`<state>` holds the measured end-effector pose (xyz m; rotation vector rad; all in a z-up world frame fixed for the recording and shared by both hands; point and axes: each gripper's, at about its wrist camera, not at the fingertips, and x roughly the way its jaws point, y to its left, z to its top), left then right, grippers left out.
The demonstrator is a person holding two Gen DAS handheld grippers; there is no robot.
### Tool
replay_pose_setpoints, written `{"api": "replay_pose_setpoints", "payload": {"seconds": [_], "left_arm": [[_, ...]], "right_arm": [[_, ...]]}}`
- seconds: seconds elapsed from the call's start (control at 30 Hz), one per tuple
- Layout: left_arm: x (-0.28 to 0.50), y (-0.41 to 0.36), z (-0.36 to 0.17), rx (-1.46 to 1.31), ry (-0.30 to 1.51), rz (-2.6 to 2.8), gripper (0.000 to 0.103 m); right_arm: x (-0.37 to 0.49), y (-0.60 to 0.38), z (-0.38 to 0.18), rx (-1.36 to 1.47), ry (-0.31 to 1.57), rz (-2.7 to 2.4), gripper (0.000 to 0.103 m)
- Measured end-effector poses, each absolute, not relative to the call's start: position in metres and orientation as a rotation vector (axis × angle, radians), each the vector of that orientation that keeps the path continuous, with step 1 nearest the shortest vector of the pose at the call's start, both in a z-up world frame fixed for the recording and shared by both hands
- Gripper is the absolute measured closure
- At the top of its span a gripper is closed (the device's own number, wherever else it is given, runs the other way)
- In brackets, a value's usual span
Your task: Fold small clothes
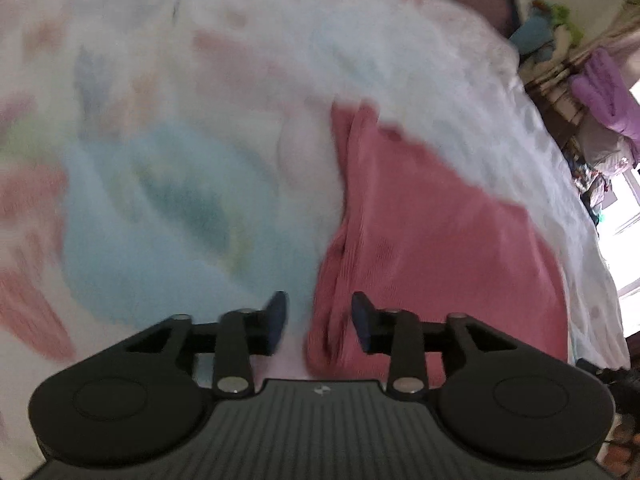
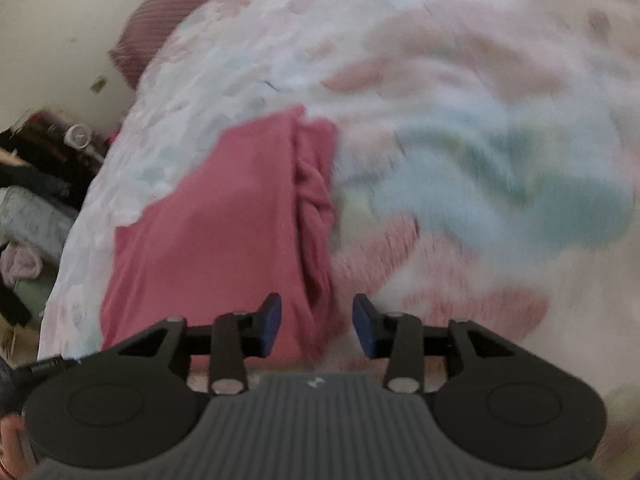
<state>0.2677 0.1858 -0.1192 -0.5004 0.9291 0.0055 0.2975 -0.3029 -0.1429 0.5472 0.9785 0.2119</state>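
Pink cloth (image 1: 432, 240) on bed (image 1: 200, 60), long axis running away from both cameras (bunched along one edge), left tongs (image 1: 320, 320) and right tongs (image 2: 316, 320) part open, holding nothing

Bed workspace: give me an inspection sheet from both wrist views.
Surface: bed cover, white with pastel patches, blurred.
Job's things: pink garment lying on the cover, a bunched fold along one long edge.
Clutter: nothing seen on the cover apart from the garment.
Grippers: left gripper and right gripper both over the garment's near edge, jaws apart, gripping nothing.
Cables: a dark lead or handle end at the frame edge; cannot tell which.
Surroundings: maroon pillow, pale wall, piled clothes beside the bed.
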Motion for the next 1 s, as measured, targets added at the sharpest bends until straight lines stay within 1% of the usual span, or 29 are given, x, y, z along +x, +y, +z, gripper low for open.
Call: {"api": "replay_pose_setpoints", "payload": {"seconds": [0.03,0.07,0.1,0.13,0.33,0.5,0.57,0.67,0.7,0.73,0.77,0.83,0.9,1.0], "left_arm": [[0.27,0.187,-0.109,-0.484,0.889,0.0,0.055],[0.275,0.187,-0.102,-0.478,0.864,0.0,0.052],[0.279,0.187,-0.097,-0.474,0.849,0.003,0.052],[0.287,0.186,-0.094,-0.47,0.845,0.007,0.052],[0.331,0.176,-0.095,-0.434,0.853,0.015,0.052],[0.352,0.172,-0.112,-0.432,0.876,0.001,0.052],[0.359,0.17,-0.12,-0.438,0.892,0.002,0.052],[0.366,0.167,-0.127,-0.432,0.897,0.007,0.052],[0.367,0.167,-0.129,-0.43,0.898,0.008,0.052],[0.369,0.167,-0.131,-0.43,0.899,0.008,0.052],[0.37,0.166,-0.133,-0.43,0.899,0.007,0.052],[0.373,0.166,-0.136,-0.424,0.905,0.009,0.052],[0.374,0.165,-0.135,-0.405,0.909,0.014,0.052],[0.373,0.161,-0.131,-0.352,0.914,0.03,0.052]], "right_arm": [[0.304,-0.307,-0.136,0.548,0.965,0.225,0.056],[0.311,-0.31,-0.129,0.552,0.949,0.229,0.05],[0.321,-0.315,-0.125,0.561,0.933,0.229,0.039],[0.331,-0.319,-0.122,0.574,0.922,0.227,0.035],[0.395,-0.329,-0.14,0.727,0.922,0.225,0.036],[0.434,-0.327,-0.17,0.801,0.957,0.229,0.037],[0.445,-0.325,-0.183,0.817,0.971,0.225,0.04],[0.456,-0.322,-0.197,0.845,0.98,0.241,0.042],[0.459,-0.321,-0.2,0.853,0.976,0.252,0.046],[0.462,-0.319,-0.202,0.852,0.977,0.256,0.055],[0.464,-0.318,-0.203,0.844,0.984,0.251,0.061],[0.469,-0.315,-0.204,0.836,0.998,0.25,0.086],[0.471,-0.309,-0.199,0.819,1.003,0.254,0.093],[0.469,-0.287,-0.169,0.655,0.979,0.25,0.096]]}}
